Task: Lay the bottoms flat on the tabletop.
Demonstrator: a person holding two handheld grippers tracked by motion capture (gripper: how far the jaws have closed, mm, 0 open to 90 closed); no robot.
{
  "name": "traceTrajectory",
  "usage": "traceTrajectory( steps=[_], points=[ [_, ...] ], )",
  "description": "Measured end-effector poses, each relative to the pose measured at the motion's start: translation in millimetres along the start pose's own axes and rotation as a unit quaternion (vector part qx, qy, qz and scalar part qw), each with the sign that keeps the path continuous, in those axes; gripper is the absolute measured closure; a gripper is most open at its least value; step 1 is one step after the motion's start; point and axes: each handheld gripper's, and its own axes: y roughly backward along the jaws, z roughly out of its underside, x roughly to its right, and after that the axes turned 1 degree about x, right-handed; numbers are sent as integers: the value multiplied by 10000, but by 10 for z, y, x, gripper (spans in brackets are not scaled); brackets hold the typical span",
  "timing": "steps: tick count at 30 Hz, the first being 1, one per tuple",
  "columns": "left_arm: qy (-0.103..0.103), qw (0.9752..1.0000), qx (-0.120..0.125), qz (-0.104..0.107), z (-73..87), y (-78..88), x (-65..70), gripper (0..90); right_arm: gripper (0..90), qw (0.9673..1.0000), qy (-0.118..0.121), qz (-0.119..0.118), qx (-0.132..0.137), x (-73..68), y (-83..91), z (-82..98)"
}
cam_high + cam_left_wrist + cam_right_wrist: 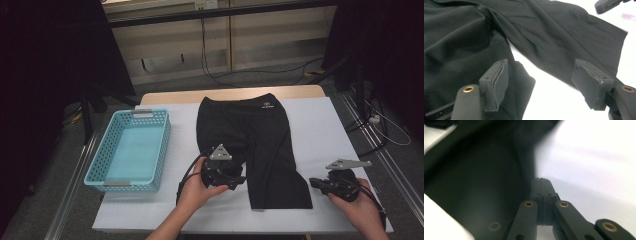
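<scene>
Black shorts (250, 130) lie flat on the white table cover (320, 125), waistband at the far side and legs pointing toward me. My left gripper (239, 181) sits at the hem of the shorter left leg. In the left gripper view its jaws (540, 72) stand open. The left pad (499, 82) is over the black cloth (461, 37), and bare white cover lies between the pads. My right gripper (314, 182) rests just right of the longer leg's hem. Its jaws (540, 180) are shut together at the edge of the cloth (474, 170), with nothing seen between them.
A light blue perforated basket (95, 165) stands at the left of the table, with nothing in it. White cover stretches to the right of the shorts. The right gripper's tip (606, 6) shows at the top right of the left gripper view.
</scene>
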Motion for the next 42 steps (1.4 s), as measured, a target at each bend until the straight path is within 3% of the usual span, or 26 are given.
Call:
traceTrajectory(
  steps=[3,6,10,12,14,17,18,26,31,35,37,42],
  points=[
    [15,10000,-8,-18,1,-16,-5,286,883,9999,-82,4,142,64,70,33],
    [20,10000,-18,-32,-7,-3,-16,279,754,9993,-61,67,353,51,61,-38],
    [71,9999,17,-90,-4,19,-55,268,600,9984,5,36,557,-55,-82,-207],
    [99,9999,35,-92,4,24,-65,266,567,9989,59,-30,456,-114,-195,-279],
    [102,9999,28,-114,14,28,-74,266,589,9995,71,5,299,-151,-316,-327],
    [109,9999,28,-129,22,47,-91,266,871,9996,-4,41,288,-131,-409,-382],
    [108,9998,32,-139,24,54,-99,266,896,9996,-31,48,270,-111,-418,-396],
    [134,9997,68,-209,35,94,-134,266,881,9989,-385,286,-13,140,-316,-269],
    [150,9995,65,-268,35,112,-153,266,711,9985,-220,450,205,159,-262,-372],
    [173,9993,99,-302,37,146,-197,259,619,9976,-195,548,386,155,-383,-562],
    [196,9992,99,-340,39,164,-230,254,621,9970,-240,581,444,166,-478,-648],
    [227,9987,98,-436,70,192,-328,222,677,9967,-369,703,187,180,-737,-693]
  ],
)
